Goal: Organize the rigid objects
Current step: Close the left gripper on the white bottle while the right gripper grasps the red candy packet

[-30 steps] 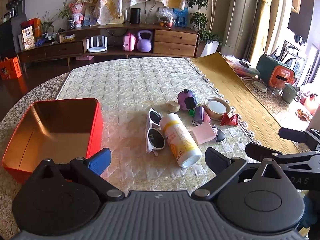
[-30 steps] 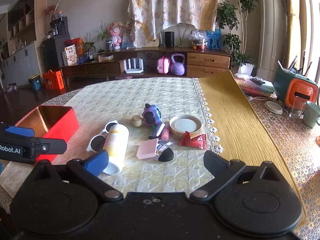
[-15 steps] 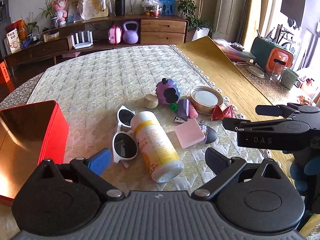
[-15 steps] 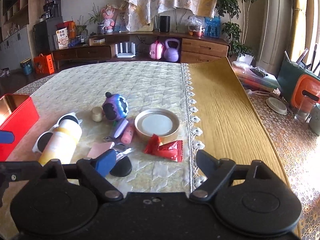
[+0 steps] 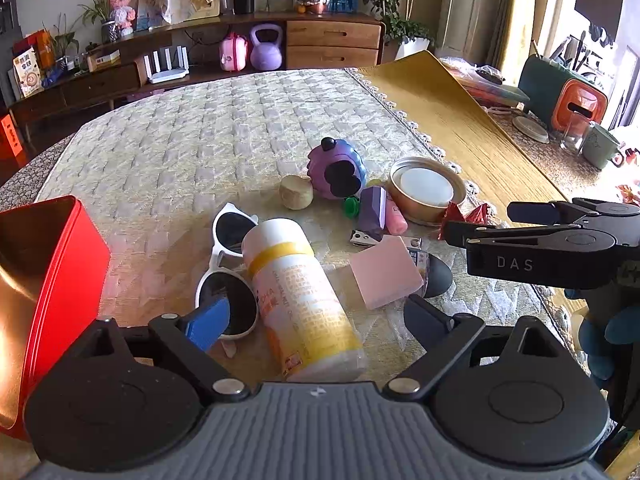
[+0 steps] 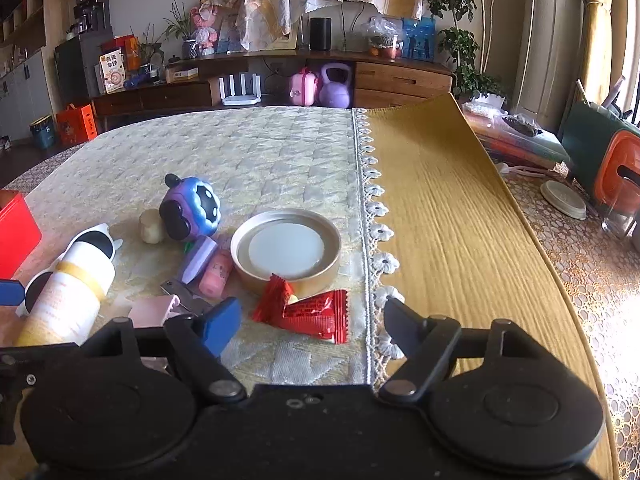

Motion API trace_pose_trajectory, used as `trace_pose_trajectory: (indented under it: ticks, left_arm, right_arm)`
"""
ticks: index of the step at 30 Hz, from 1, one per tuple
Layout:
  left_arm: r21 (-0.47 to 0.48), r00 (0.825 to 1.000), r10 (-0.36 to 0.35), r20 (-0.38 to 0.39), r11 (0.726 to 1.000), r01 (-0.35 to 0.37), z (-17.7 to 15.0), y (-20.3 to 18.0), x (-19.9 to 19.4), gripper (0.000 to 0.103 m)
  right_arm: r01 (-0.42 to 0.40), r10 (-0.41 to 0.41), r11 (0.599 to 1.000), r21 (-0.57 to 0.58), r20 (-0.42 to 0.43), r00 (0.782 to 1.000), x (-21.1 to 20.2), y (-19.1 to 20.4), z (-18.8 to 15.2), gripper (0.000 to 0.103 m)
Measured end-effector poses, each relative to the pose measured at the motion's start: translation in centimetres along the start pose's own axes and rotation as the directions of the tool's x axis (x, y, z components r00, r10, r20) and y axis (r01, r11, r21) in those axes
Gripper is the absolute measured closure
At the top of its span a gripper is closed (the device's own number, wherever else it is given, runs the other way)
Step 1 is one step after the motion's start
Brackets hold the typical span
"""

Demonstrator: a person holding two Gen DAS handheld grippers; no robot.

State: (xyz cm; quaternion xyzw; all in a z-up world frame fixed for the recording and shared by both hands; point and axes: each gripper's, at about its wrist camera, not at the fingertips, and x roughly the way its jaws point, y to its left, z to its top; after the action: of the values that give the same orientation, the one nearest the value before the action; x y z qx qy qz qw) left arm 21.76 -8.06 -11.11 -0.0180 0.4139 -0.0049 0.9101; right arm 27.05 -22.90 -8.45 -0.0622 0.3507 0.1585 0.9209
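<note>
A white bottle with a yellow band lies on the quilted cloth, its near end between the fingers of my left gripper. Those jaws are closing and do not touch it. White sunglasses lie against its left side, a pink block to its right. My right gripper hovers low over a red candy wrapper, which sits between its closing jaws untouched. Behind are a round tin lid, a purple toy, a purple block and a pink tube.
An open red box stands at the left of the table. A small beige cap and a nail clipper lie in the pile. A yellow runner covers the right side, with a cup and containers beyond it.
Both grippers have moved forward and down toward the pile, so the objects look larger. The bottle has come between the left fingers, the red wrapper between the right ones. The right jaws have narrowed.
</note>
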Motion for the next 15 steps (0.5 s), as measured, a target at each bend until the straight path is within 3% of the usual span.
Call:
trace_pose_trajectory:
  ticks: [15]
  left_arm:
    - [-0.028,0.999,0.018,-0.049,0.999,-0.019,0.7,0.0,2.4,0.028]
  right_arm:
    - [-0.004,0.004,1.0,0.03,-0.008,1.0,1.7,0.2,-0.3,0.043]
